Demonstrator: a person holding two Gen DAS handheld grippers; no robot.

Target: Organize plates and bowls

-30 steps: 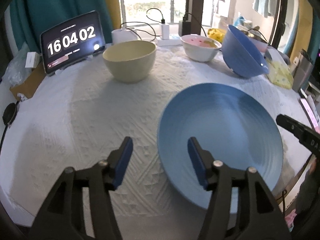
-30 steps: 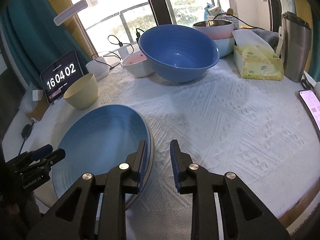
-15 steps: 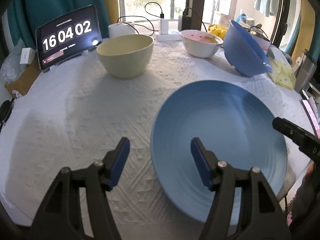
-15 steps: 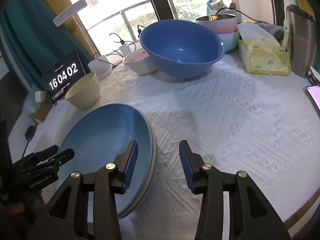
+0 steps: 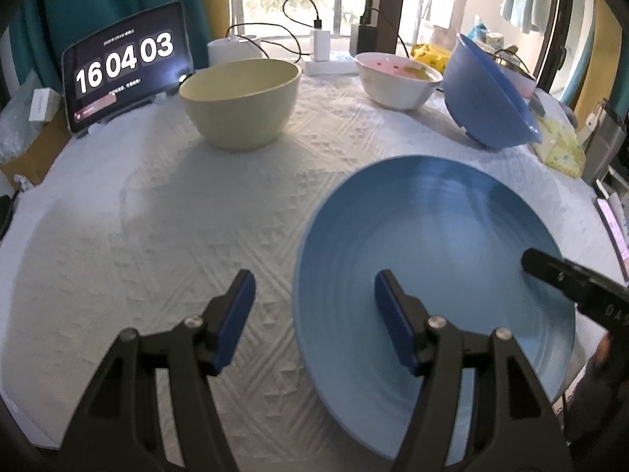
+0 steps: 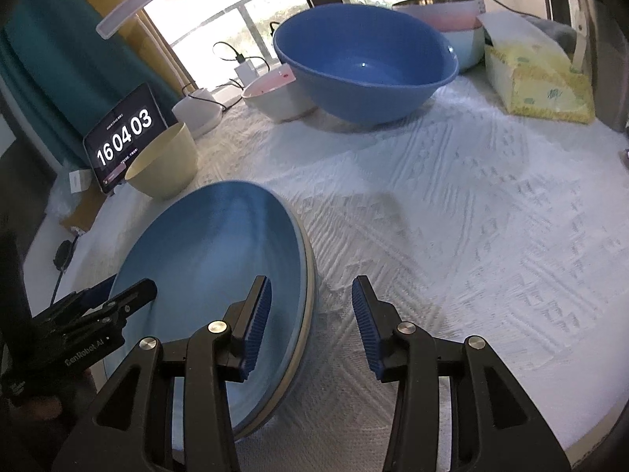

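step: plate pickup | round blue ridged plate (image 5: 444, 236) is lying flat at near edge of white textured surface (image 5: 157, 216) | left gripper (image 5: 310, 314) jaws apart, straddling its left rim | right gripper (image 6: 310, 322) jaws just widened, apart, straddling its right rim, nothing clamped | both rims bracketed, presumably for a two-sided lift

The right gripper (image 6: 310, 322) now stands wider, its jaws having just been opening astride the blue plate's (image 6: 204, 259) rim; the clock (image 5: 124, 63) reads 16:04:03.
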